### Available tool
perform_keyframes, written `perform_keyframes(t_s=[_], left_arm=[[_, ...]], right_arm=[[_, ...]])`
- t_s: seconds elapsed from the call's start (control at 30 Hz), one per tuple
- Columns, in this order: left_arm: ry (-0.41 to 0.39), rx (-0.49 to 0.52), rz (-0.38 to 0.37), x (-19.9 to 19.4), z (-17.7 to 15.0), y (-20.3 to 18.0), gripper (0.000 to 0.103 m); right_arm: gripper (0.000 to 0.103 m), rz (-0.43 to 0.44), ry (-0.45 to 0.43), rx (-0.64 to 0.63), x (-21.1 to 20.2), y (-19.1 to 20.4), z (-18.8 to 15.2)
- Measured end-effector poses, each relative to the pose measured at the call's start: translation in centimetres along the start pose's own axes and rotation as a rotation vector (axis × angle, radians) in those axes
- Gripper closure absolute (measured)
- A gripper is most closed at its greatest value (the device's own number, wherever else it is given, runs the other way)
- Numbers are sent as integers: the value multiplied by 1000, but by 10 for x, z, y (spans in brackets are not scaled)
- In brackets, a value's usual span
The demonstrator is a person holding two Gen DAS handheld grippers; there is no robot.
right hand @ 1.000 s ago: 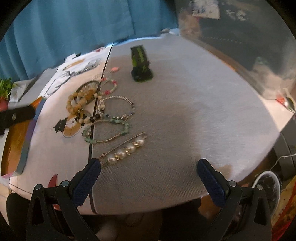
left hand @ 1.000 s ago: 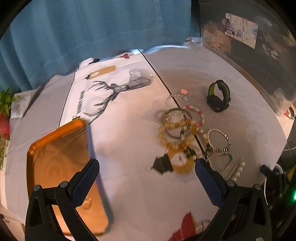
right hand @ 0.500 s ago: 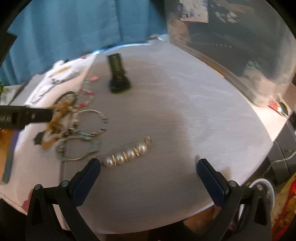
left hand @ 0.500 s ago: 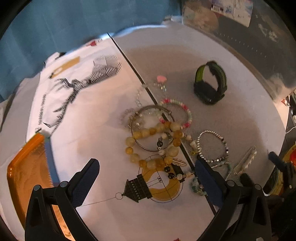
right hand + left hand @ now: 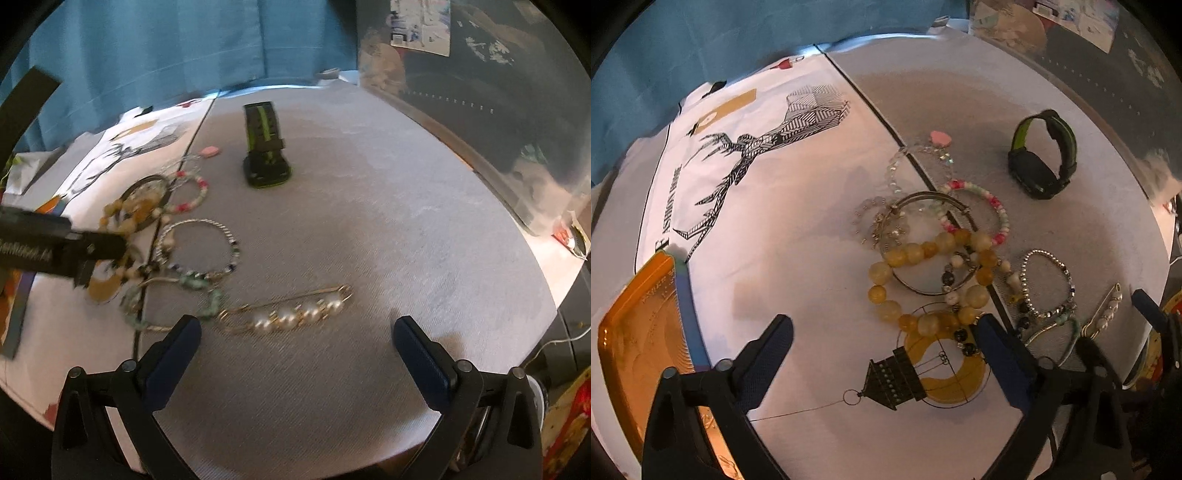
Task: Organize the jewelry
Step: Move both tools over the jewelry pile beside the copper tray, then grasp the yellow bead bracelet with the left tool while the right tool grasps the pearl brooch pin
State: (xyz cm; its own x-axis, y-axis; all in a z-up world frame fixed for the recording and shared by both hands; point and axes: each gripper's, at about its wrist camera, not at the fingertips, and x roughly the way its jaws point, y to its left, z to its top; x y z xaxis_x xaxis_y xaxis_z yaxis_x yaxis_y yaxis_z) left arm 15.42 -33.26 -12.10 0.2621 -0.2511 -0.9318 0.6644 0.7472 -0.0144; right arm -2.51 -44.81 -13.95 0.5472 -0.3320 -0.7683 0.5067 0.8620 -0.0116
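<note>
A white printed cloth (image 5: 783,229) and a grey mat (image 5: 369,236) cover the surface beneath both grippers, meeting at a dark seam. To the far left of the left gripper (image 5: 882,336) lies an orange tray (image 5: 635,332), just outside its left finger. Well ahead of that gripper and off to its right, a black and green watch (image 5: 1043,155) stands on its strap on the grey mat; from the right gripper (image 5: 297,334) it sits far ahead, slightly left of centre.

The left gripper has its jaws spread wide with nothing pressed between them, and they have just been closing a little. The pile of bracelets lies directly ahead of its right finger: the yellow bead bracelet (image 5: 923,280) lies closest, its lower beads just beside that fingertip, over a metal bangle (image 5: 905,210). Beyond it is a pink and white bead bracelet (image 5: 993,206), and to the right of the finger a silver bead bracelet (image 5: 1049,284).

The right gripper is likewise wide apart and holds nothing. The pearl pin (image 5: 291,314) lies just ahead, between the lines of its two fingers, nearer the left one. A green stone bracelet (image 5: 207,299) lies just ahead of its left fingertip
</note>
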Motion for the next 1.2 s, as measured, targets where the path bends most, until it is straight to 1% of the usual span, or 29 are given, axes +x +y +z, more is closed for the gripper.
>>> perform_keyframes(t_s=[0.03,0.07,0.1,0.13,0.17,0.2,0.23,0.27,0.3,0.33,0.37,0.4,0.43,0.47,0.5,0.53,0.57,0.6,0.67,0.77,0.83,0.93,1.0,1.03,1.07,1.1,1.13,1.17,1.2], left_arm=[[3,-11,-15,0,0,2,20],[5,-26,-44,0,1,4,27],[8,-40,-72,0,1,6,36],[5,-48,-83,-1,2,6,44],[7,-49,-105,-2,2,6,50],[9,-45,-136,-4,3,5,64],[13,-41,-159,-5,3,5,71],[15,-36,-172,-5,3,4,73],[13,-31,-184,-5,3,3,79],[16,-24,-198,-5,3,2,89],[20,-19,-216,-5,2,2,89],[15,-27,-227,-7,2,3,92],[8,-32,-227,-9,1,4,92],[-1,-34,-225,-12,0,5,92],[-11,-41,-227,-15,-2,7,92],[-17,-50,-233,-17,-3,10,92],[-24,-60,-238,-20,-4,12,92],[-35,-70,-245,-24,-6,14,92],[-61,-82,-252,-31,-9,18,92],[-86,-78,-244,-37,-12,20,92],[-80,-78,-231,-36,-10,22,92],[-59,-81,-218,-31,-12,26,92],[-43,-88,-224,-26,-11,28,90],[-38,-87,-227,-24,-10,26,84],[-33,-86,-226,-22,-10,26,78],[-31,-88,-221,-20,-10,26,68],[-33,-92,-217,-19,-9,25,64],[-34,-92,-214,-17,-9,25,64],[-30,-91,-212,-15,-8,24,64]], right_arm=[[0,-8,-1,11,2,-5,2],[0,-14,-4,18,2,-6,2],[0,-18,-7,23,3,-9,2],[0,-22,-9,29,3,-11,2],[0,-28,-9,36,3,-13,2],[0,-32,-6,41,3,-13,2],[0,-37,0,52,3,-15,2],[0,-38,2,58,1,-15,1],[0,-35,1,62,1,-14,0],[1,-27,-6,62,1,-13,0],[4,-29,-15,56,2,-11,1],[8,-38,-25,45,2,-10,1],[27,-29,-45,37,0,-9,2],[40,-26,-59,30,-2,-7,3],[46,-19,-56,27,-3,-7,4],[71,-22,-61,21,-4,-8,4],[88,-22,-64,17,-5,-10,4],[90,-23,-60,26,-6,-14,4],[92,18,-57,62,-7,-22,4],[93,34,-58,101,-8,-34,3],[93,18,-65,114,-10,-41,1],[92,18,-66,116,-10,-46,-1],[88,22,-60,128,-9,-48,1],[79,34,-53,133,-7,-49,3],[65,38,-48,128,-5,-49,6],[56,42,-48,121,-3,-48,8],[46,47,-44,114,-1,-46,11],[44,50,-43,104,2,-44,14],[44,48,-40,83,5,-41,17]])
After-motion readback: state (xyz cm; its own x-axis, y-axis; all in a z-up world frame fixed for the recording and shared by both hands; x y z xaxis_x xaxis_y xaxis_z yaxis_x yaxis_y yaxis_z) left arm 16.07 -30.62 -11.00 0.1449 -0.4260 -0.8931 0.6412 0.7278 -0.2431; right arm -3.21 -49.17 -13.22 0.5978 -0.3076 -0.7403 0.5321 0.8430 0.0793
